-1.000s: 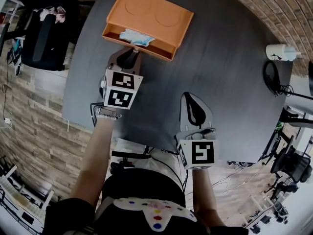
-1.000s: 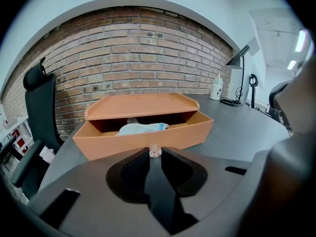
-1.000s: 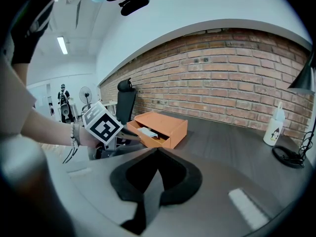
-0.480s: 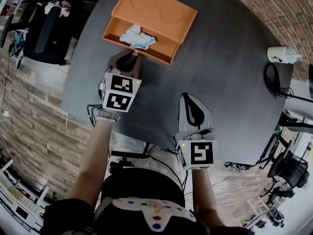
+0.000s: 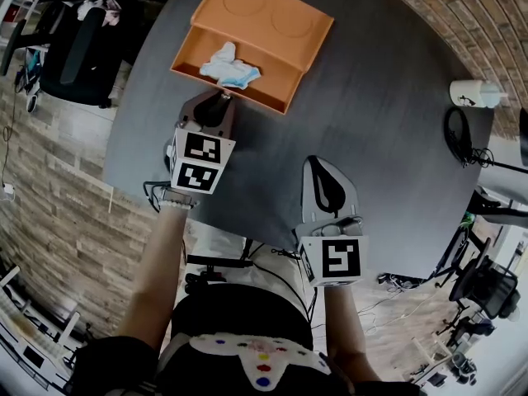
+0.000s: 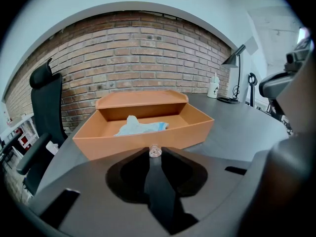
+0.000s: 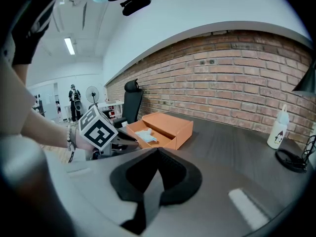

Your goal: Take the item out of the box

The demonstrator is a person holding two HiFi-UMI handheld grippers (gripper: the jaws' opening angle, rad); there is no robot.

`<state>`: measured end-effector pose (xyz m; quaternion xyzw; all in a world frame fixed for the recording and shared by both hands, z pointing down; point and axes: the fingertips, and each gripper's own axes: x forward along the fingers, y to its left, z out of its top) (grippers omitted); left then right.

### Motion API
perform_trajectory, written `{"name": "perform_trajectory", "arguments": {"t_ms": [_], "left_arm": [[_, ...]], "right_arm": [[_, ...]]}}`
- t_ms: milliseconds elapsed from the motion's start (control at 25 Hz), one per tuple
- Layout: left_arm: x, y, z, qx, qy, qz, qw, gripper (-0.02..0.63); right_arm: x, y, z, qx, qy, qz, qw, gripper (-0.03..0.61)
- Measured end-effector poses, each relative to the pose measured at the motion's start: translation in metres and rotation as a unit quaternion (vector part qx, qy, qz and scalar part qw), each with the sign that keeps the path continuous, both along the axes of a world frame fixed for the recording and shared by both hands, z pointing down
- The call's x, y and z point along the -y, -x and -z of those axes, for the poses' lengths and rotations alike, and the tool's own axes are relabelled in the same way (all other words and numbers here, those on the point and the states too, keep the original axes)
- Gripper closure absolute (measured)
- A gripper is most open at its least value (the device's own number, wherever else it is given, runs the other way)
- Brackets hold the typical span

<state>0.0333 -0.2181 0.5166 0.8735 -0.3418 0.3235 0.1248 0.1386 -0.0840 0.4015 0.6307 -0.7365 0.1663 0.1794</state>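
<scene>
1. The left claw [image 5: 218, 103] pinches the clear knob [image 6: 155, 151], and the orange box [image 5: 276, 31] stands pulled farther open than a second ago.
2. The crumpled blue-white item [image 5: 228, 66] now lies exposed inside, likely ready for lifting.
3. The right claw [image 5: 322, 167], shut and empty, waits over the table [image 5: 388, 139].

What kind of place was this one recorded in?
Probably an office or lab workspace: a dark table, a brick wall behind it, an office chair and a desk lamp nearby.
</scene>
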Motion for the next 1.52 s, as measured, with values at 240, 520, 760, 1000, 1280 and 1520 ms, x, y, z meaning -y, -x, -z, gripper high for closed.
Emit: {"name": "perform_trajectory", "arguments": {"t_ms": [240, 520, 760, 1000, 1280, 1520], "left_arm": [[-0.007, 0.006, 0.0, 0.002, 0.001, 0.007, 1.0, 0.534], [-0.023, 0.026, 0.023, -0.038, 0.008, 0.023, 0.999, 0.607], [-0.033, 0.037, 0.063, -0.064, -0.008, 0.012, 0.9978, 0.607], [-0.036, 0.045, 0.099, -0.085, -0.03, 0.005, 0.9959, 0.607], [-0.028, 0.061, 0.133, -0.102, -0.06, 0.017, 0.9928, 0.607], [-0.021, 0.078, 0.145, -0.104, -0.071, 0.029, 0.9916, 0.607]], "right_arm": [[0.001, -0.003, 0.009, -0.005, -0.008, -0.005, 1.0, 0.569], [0.008, -0.002, 0.029, -0.012, -0.028, 0.006, 1.0, 0.569], [0.016, 0.007, 0.044, -0.017, -0.04, 0.028, 0.999, 0.569], [0.035, 0.009, 0.053, -0.019, -0.046, 0.037, 0.998, 0.568], [0.058, 0.011, 0.059, -0.027, -0.046, 0.049, 0.997, 0.569], [0.079, 0.028, 0.06, -0.027, -0.046, 0.087, 0.995, 0.529]]}}
